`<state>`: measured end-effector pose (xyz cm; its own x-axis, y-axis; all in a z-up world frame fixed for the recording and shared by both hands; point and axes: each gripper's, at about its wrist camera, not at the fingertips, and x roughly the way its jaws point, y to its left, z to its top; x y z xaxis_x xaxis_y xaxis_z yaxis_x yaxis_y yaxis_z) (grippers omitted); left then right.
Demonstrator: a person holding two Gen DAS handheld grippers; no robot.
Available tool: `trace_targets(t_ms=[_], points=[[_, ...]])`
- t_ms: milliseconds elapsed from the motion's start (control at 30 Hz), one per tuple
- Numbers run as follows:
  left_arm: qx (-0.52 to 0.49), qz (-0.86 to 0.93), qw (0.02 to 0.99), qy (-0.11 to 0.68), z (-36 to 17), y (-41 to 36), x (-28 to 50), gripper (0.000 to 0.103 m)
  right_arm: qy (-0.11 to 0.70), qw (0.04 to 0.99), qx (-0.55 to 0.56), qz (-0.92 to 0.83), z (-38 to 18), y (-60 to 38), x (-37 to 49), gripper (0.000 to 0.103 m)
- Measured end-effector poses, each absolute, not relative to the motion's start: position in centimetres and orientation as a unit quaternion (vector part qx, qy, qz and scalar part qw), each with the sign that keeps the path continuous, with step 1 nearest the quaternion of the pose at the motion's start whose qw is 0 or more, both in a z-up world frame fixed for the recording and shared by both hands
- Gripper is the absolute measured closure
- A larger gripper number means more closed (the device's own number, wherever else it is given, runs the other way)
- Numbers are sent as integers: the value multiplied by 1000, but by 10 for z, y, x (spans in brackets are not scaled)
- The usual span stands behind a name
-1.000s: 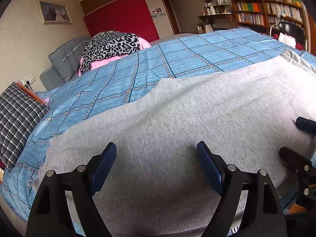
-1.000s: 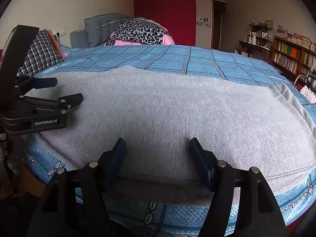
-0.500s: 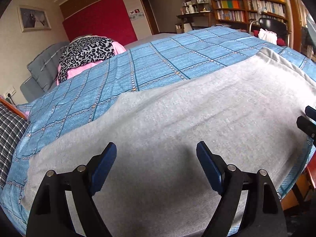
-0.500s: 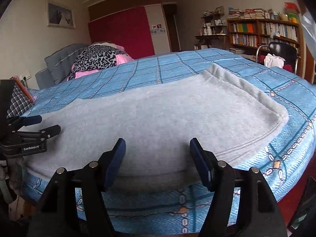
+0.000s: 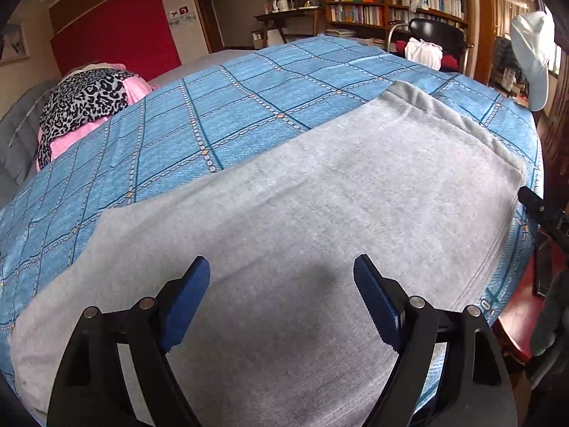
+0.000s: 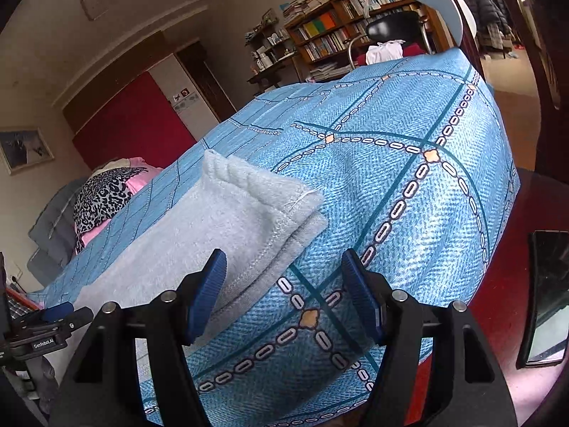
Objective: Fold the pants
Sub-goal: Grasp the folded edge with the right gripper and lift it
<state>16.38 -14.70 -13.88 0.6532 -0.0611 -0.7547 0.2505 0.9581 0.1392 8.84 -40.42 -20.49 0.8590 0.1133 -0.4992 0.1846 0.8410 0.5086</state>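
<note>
Currently, grey pants (image 5: pixel 320 213) lie flat along near edge of bed (image 5: pixel 220 106), hem end (image 6: pixel 263 206) near bed corner. Left tongs (image 5: pixel 281 284) apart above pants. Right tongs (image 6: pixel 284 284) apart, holding nothing, at hem corner.

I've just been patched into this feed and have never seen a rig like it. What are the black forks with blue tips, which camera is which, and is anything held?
No robot arm here: a person carries one hand-held gripper in each hand, and each has a fisheye camera looking forward along its two blue-padded fingers. The left wrist view shows the left hand-held gripper open above the grey pants, which lie spread flat on the blue patterned bedspread. The right wrist view shows the right hand-held gripper open at the pants' hemmed end corner, near the bed's edge. Neither holds anything. Pillows, a bookshelf and a chair are in the background.
</note>
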Motion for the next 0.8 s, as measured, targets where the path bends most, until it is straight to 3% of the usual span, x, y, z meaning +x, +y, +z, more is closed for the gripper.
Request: trace_targets(t_ms=[200,500,667,800], points=[[108,-124,893,418,-133,-177,184,21,261,921,290,-2,-207,-410,106,37],[82,-177,880,432,-131,-210,213,21,243,922,299,15,-207,-417,119,74],[43,-204,870,446,-127,-220,233,21,226,932,281,26,-195,-410,118,75],[27,-223,867,446,-122,-230,242,21,235,922,306,36,-200,-417,130,68]])
